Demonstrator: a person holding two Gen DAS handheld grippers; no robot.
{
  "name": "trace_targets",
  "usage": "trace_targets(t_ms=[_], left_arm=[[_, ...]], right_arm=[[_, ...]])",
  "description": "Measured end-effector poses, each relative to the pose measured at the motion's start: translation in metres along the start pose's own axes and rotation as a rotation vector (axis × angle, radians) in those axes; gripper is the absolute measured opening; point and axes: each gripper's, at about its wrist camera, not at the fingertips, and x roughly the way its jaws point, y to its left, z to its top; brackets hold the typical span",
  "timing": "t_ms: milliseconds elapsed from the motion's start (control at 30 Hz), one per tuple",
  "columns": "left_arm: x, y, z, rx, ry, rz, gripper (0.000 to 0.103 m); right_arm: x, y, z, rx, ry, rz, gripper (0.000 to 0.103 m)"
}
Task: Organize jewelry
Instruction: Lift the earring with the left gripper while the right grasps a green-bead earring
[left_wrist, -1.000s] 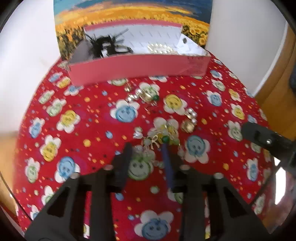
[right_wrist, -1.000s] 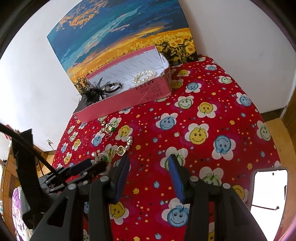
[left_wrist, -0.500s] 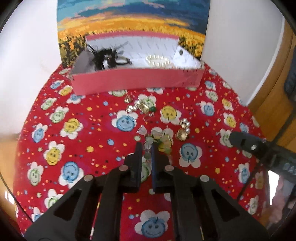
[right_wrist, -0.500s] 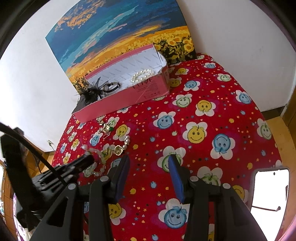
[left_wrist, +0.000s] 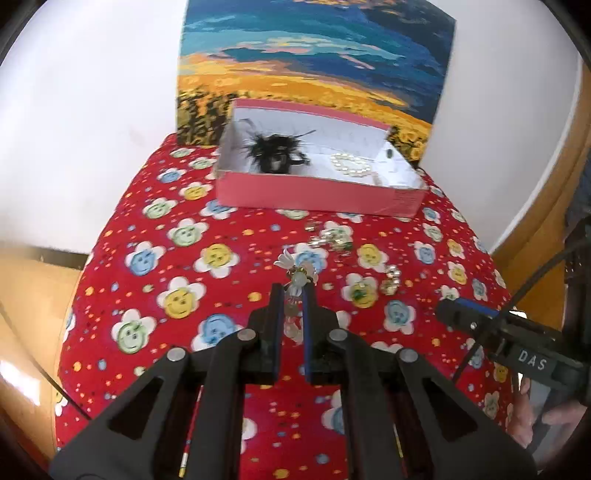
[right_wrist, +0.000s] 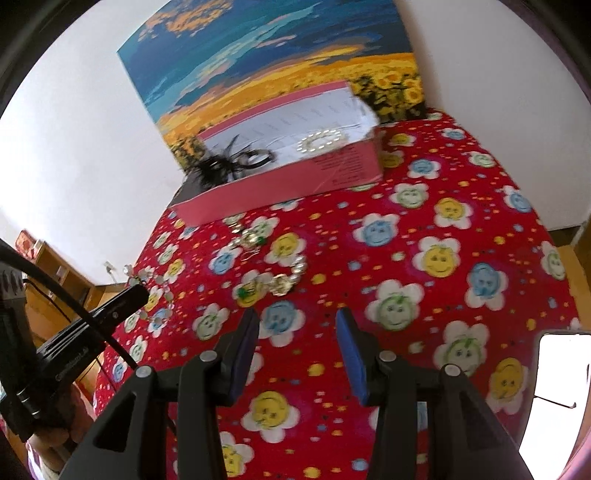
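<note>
On the tabletop, under a red cloth printed with smiling flowers: one pink box, open-topped, standing at the far edge against a sunflower painting. Box contents: one black feathered hair piece at its left end, one pearl bracelet toward its right end, apart from each other. Left hand-held gripper: fingers drawn narrow and clamped on a pale beaded bracelet, lifted clear of the cloth, its white flower charm standing above the fingertips and further beads hanging between them. Loose on the cloth: one gold-and-green jewelry piece near the front wall of the box; one gold beaded piece nearer the camera and to the right, well apart from the first. Right hand-held gripper: fingers spread wide, nothing between them, held above the cloth just short of the gold beaded piece.
</note>
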Motion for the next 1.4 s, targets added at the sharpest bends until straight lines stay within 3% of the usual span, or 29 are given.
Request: trace_targets(t_ms=[333, 533, 867, 1067, 1200, 1400], left_arm=[[0.001, 0.035, -0.005, -0.074, -0.006, 0.021, 0.001], [0.003, 0.05, -0.009, -0.095, -0.007, 0.027, 0.001], [0.008, 0.061, -0.01, -0.114, 0.003, 0.018, 0.001], [0.009, 0.061, -0.01, -0.117, 0.007, 0.011, 0.001], [0.005, 0.059, -0.008, -0.112, 0.0, 0.006, 0.001], [-0.002, 0.054, -0.004, -0.104, -0.016, 0.0, 0.001]], right_arm=[[0.029, 0.031, -0.002, -0.02, 0.031, 0.043, 0.047], [0.054, 0.049, -0.006, -0.075, 0.061, 0.006, 0.047], [0.079, 0.073, 0.002, -0.214, 0.003, -0.147, 0.046], [0.084, 0.077, 0.003, -0.257, 0.0, -0.228, 0.022], [0.083, 0.073, 0.006, -0.241, 0.002, -0.198, 0.011], [0.07, 0.057, 0.012, -0.159, 0.013, -0.081, 0.011]])
